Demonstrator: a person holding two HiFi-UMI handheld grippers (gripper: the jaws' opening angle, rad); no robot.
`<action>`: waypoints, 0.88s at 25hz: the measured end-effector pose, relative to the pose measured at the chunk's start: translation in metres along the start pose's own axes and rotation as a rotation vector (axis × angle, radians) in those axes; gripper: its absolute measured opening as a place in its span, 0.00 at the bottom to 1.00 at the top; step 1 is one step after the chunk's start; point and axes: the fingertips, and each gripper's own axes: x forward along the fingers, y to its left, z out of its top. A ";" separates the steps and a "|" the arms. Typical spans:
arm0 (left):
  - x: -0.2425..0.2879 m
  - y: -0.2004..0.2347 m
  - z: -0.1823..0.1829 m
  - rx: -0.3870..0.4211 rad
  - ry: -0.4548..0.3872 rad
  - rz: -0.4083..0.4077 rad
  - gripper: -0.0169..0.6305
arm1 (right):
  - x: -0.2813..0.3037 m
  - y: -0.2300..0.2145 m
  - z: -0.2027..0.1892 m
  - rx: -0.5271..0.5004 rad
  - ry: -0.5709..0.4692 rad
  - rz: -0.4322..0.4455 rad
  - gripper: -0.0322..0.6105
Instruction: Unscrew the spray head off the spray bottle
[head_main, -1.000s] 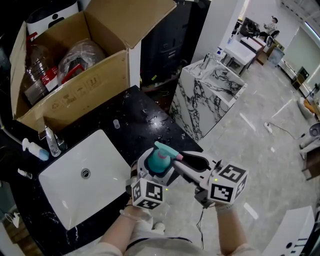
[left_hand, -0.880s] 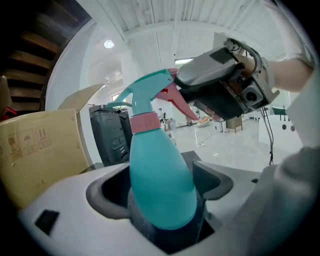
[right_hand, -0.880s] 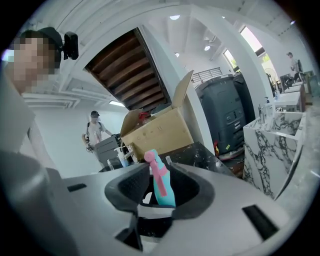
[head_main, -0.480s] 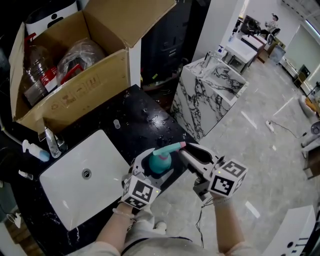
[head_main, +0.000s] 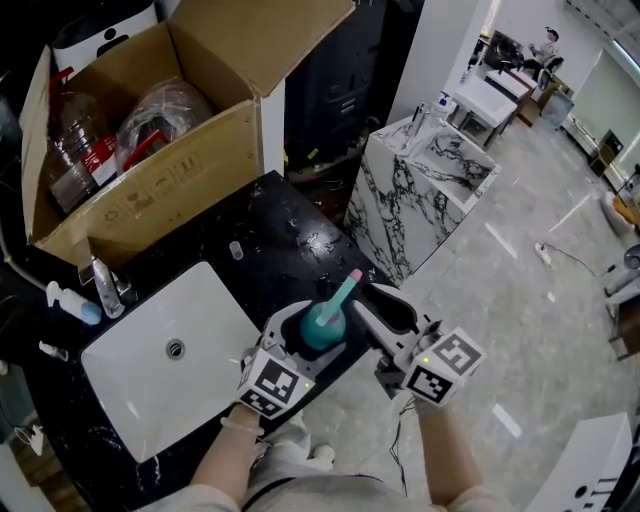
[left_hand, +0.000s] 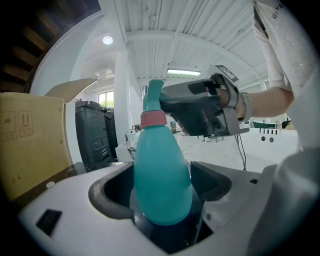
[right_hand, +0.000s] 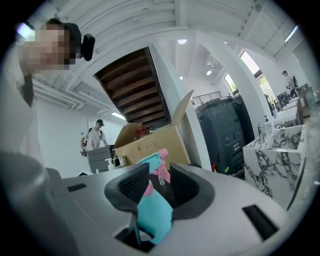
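My left gripper (head_main: 316, 336) holds the teal spray bottle (head_main: 322, 325) above the front edge of the black counter (head_main: 285, 225). Its jaws are closing, and both pads touch the wide body (left_hand: 161, 182). A pink collar (left_hand: 152, 119) rings the neck. My right gripper (head_main: 362, 298) reaches in from the right and is shut on the teal spray head (head_main: 343, 290), whose pink tip points up and away. In the right gripper view the spray head (right_hand: 152, 202) sits wedged between the pads, with its pink part (right_hand: 161, 172) just past them.
A white sink (head_main: 215, 290) lies left of the bottle, with a faucet (head_main: 100, 280) behind it. An open cardboard box (head_main: 150, 190) full of bottles stands at the back. A marble block (head_main: 420, 190) stands on the floor to the right. A person (right_hand: 92, 137) stands far off.
The spray head's nozzle swung from pointing right to pointing up and away. My right gripper shifted slightly left and down with it. The left gripper turned a little around the bottle.
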 end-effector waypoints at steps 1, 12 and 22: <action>0.000 0.000 0.000 0.001 0.001 0.001 0.58 | -0.003 0.006 0.003 0.006 -0.023 0.005 0.27; 0.003 0.000 0.000 0.013 0.013 0.019 0.58 | 0.025 0.047 -0.004 -0.052 0.055 -0.047 0.51; 0.005 -0.001 -0.006 0.011 0.022 0.011 0.57 | 0.001 0.022 -0.010 -0.162 0.113 -0.081 0.34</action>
